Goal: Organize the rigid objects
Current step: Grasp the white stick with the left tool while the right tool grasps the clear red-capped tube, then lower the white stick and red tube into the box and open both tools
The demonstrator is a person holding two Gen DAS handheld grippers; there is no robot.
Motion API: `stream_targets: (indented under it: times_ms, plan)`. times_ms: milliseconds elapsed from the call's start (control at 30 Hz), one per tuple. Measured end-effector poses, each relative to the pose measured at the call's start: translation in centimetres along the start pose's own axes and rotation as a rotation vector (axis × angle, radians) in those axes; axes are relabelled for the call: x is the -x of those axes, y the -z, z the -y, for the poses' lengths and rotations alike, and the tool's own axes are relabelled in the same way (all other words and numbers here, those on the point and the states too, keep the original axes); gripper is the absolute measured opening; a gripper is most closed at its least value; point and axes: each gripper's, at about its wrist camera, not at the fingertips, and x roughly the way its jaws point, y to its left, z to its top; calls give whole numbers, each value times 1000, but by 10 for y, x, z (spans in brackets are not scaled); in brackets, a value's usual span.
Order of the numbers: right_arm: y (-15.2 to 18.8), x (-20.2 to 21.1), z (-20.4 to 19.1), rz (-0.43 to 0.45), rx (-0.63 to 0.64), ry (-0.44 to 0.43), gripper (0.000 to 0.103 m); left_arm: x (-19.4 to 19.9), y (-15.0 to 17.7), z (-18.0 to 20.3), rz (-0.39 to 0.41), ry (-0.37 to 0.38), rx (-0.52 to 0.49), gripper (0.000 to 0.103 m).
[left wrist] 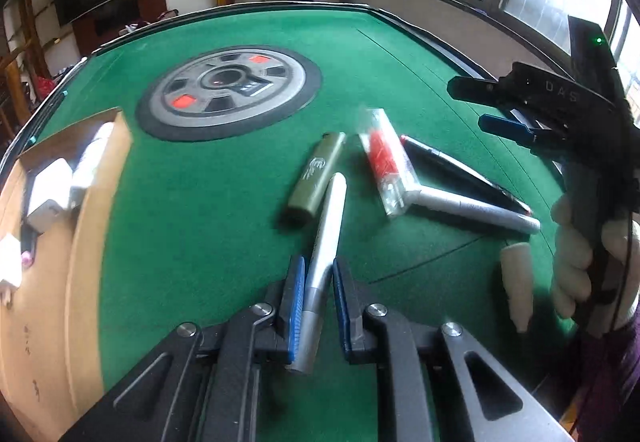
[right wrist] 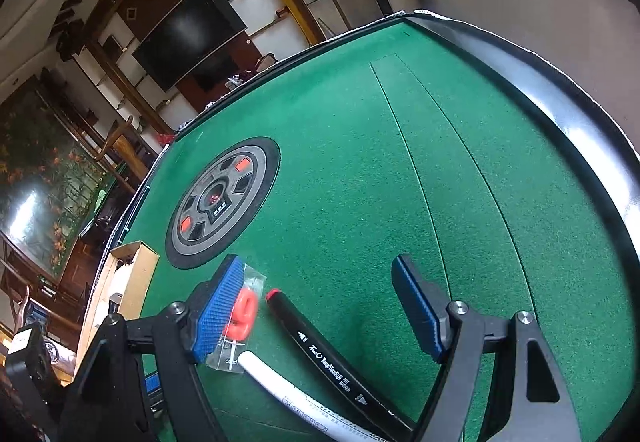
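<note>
My left gripper (left wrist: 319, 290) is shut on a silver-white marker (left wrist: 326, 242), its blue pads (left wrist: 297, 302) pressing the barrel from both sides just above the green felt. An olive lighter (left wrist: 316, 174), a clear packet with a red part (left wrist: 386, 166), a black marker (left wrist: 460, 170) and a white marker (left wrist: 476, 210) lie ahead. My right gripper (right wrist: 320, 306) stands open over the black marker (right wrist: 332, 358) and the white marker (right wrist: 280, 386). The packet (right wrist: 240, 318) sits by its left pad. The right gripper (left wrist: 486, 106) also shows at the right of the left wrist view.
A cardboard box (left wrist: 92, 202) with white items stands at the table's left edge; in the right wrist view the box (right wrist: 136, 274) is at lower left. A round control panel (left wrist: 228, 90) sits mid-table. A gloved hand (left wrist: 576, 250) holds the right gripper. A raised black rim (right wrist: 580, 146) bounds the felt.
</note>
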Motion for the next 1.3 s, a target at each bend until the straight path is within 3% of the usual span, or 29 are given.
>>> stream_targets:
  times_ms: [133, 200, 233, 267, 300, 367, 467, 567, 667, 800, 900, 933, 1000, 1033, 1067, 1133, 1200, 1233, 1300]
  plan:
    - [1, 0, -1, -1, 6, 9, 76, 7, 1, 0, -11, -2, 22, 18]
    - [1, -2, -1, -3, 4, 21, 76, 2, -2, 5, -2, -16, 9, 35]
    - [1, -3, -1, -4, 3, 25, 76, 0, -4, 12, -4, -39, -9, 53]
    - [1, -4, 0, -5, 5, 31, 76, -2, -3, 19, -2, -54, -30, 55]
    - [1, -5, 0, -7, 8, 37, 76, 0, -3, 27, -4, -73, -58, 53]
    - [1, -6, -1, -8, 12, 43, 76, 8, -1, 31, -7, -45, -68, 12]
    - [2, -9, -2, -18, 21, 46, 76, 28, 7, 21, 14, -5, -4, 11]
    - [4, -9, -6, -14, 36, 57, 76, 66, 20, -6, 76, 93, 126, 12]
    - [2, -1, -16, 4, 53, 69, 76, 105, 33, -29, 140, 137, 197, 12]
    - [9, 3, -44, -94, 59, -44, 76, 136, 49, -56, 180, 149, 255, 12]
    - [13, -10, -71, -182, 112, -47, 75, 151, 63, -77, 206, 146, 311, 12]
    - [14, -16, -78, -201, 130, -26, 72, 148, 61, -90, 214, 146, 330, 12]
    - [17, -30, -89, -239, 160, 27, 55, 156, 69, -108, 233, 138, 366, 12]
    - [19, -38, -93, -263, 169, 47, 41, 155, 68, -113, 241, 130, 376, 12]
    - [21, -46, -96, -286, 173, 67, 36, 155, 68, -117, 250, 119, 387, 12]
    - [25, -59, -97, -305, 173, 129, 36, 160, 74, -130, 264, 97, 408, 12]
    - [27, -66, -94, -300, 173, 172, 25, 158, 79, -144, 273, 69, 433, 12]
    - [28, -67, -92, -294, 168, 177, 15, 155, 81, -152, 274, 57, 447, 12]
    - [28, -63, -87, -287, 143, 161, 12, 154, 86, -168, 272, 27, 479, 12]
